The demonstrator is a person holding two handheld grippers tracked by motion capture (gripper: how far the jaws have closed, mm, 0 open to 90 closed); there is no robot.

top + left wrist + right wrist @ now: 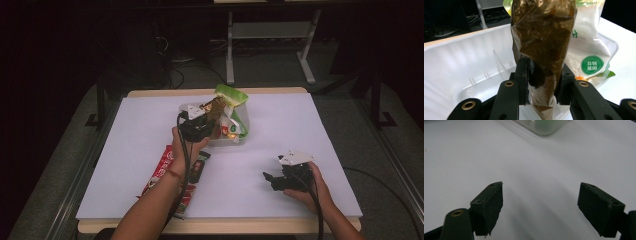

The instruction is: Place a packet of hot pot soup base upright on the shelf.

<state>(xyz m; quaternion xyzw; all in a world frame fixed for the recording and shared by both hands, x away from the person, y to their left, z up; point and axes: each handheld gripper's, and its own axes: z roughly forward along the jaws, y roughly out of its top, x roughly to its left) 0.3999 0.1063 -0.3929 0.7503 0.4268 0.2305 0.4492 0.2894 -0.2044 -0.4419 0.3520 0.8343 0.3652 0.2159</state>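
Note:
My left gripper (pixel 541 82) is shut on a brown translucent snack bag (pixel 541 37), holding it upright over the clear plastic bin (pixel 461 65). In the high view the same left gripper (pixel 196 127) sits at the bin's (pixel 241 139) near left side with the brown bag (pixel 214 111) above it. A white and green packet (pixel 589 50) stands in the bin behind the brown bag, its green top (pixel 231 95) sticking up. My right gripper (pixel 540 205) is open above the bare white tabletop, and the high view shows this right gripper (pixel 272 181) near the table's front right.
A red snack packet (pixel 161 172) and a dark packet (pixel 192 182) lie on the white table (pixel 300 130) by the left forearm. The bin's corner (pixel 544 126) shows far ahead of the right gripper. Dark floor and desk legs (pixel 230 45) lie beyond the table.

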